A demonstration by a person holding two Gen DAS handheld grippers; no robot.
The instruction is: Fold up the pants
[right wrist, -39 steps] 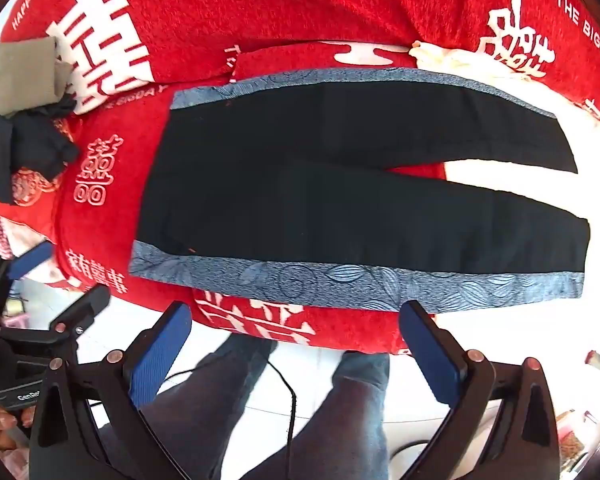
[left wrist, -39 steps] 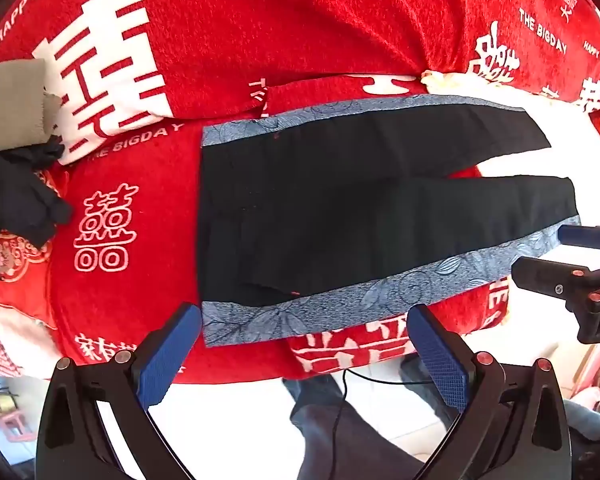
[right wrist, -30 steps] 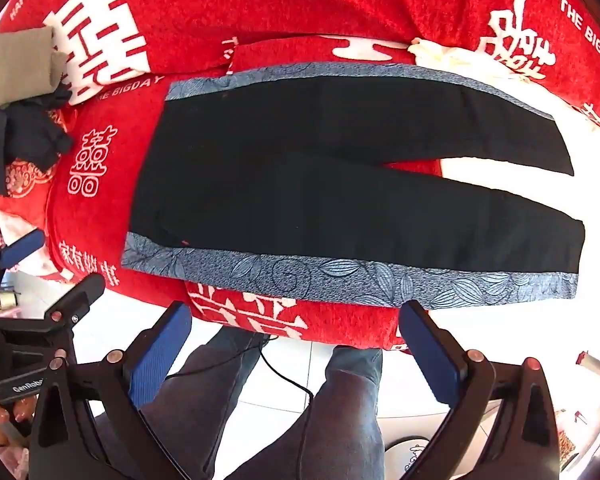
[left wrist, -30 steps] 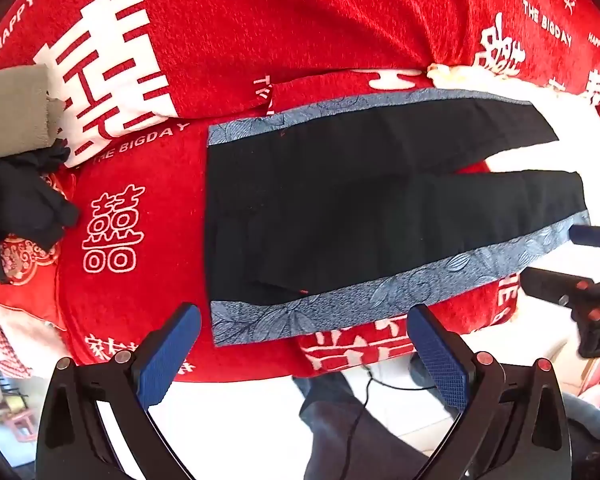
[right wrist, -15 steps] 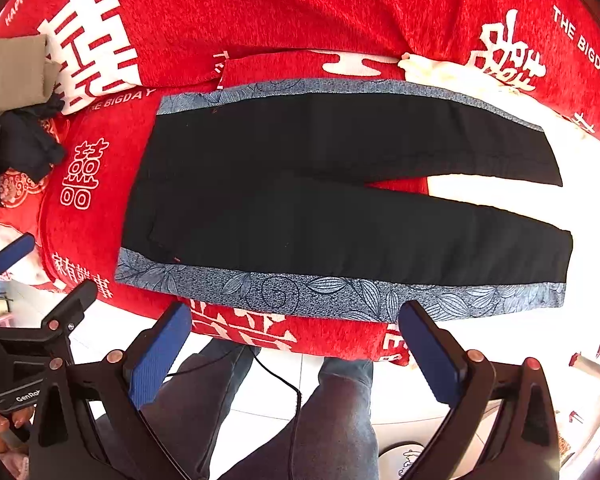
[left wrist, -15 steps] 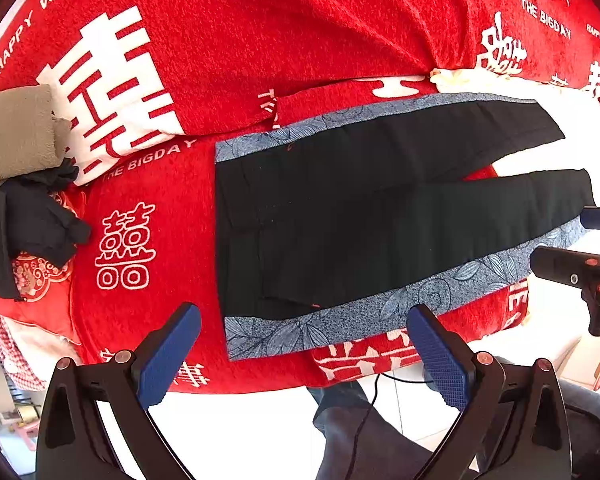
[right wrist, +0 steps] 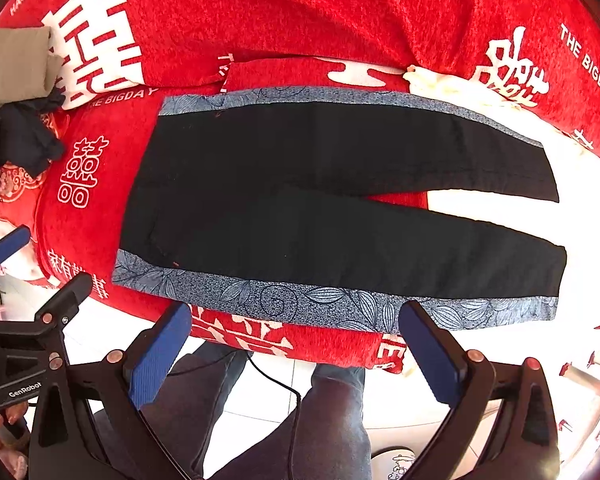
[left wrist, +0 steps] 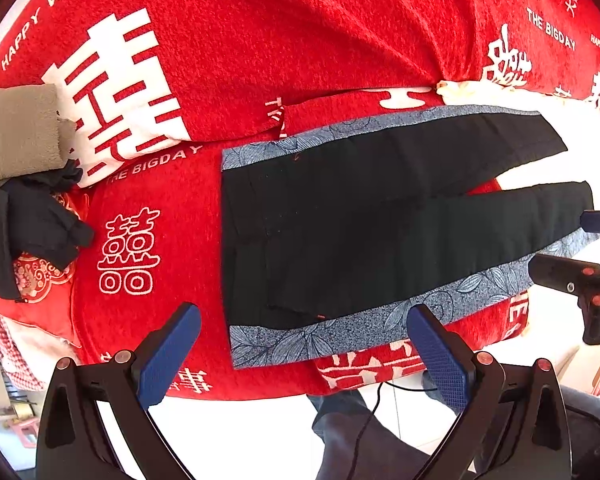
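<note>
- Black pants (right wrist: 340, 200) with blue leaf-print side stripes lie flat on the red wedding blanket (left wrist: 300, 48), legs spread apart.
- Left gripper (left wrist: 304, 356) and right gripper (right wrist: 296, 352) hover wide apart, empty, at the near edge.
- A folded tan cloth (left wrist: 16, 128) and dark clothes (left wrist: 28, 224) sit well left.

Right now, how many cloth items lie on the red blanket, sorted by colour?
Black with blue patterned stripes: 1, the pants
Olive-tan: 1, a folded cloth
Plain dark: 1, a crumpled garment
Cream: 1, a cloth partly under the pants
Total: 4

Both wrist views above pants (left wrist: 380, 216)
</note>
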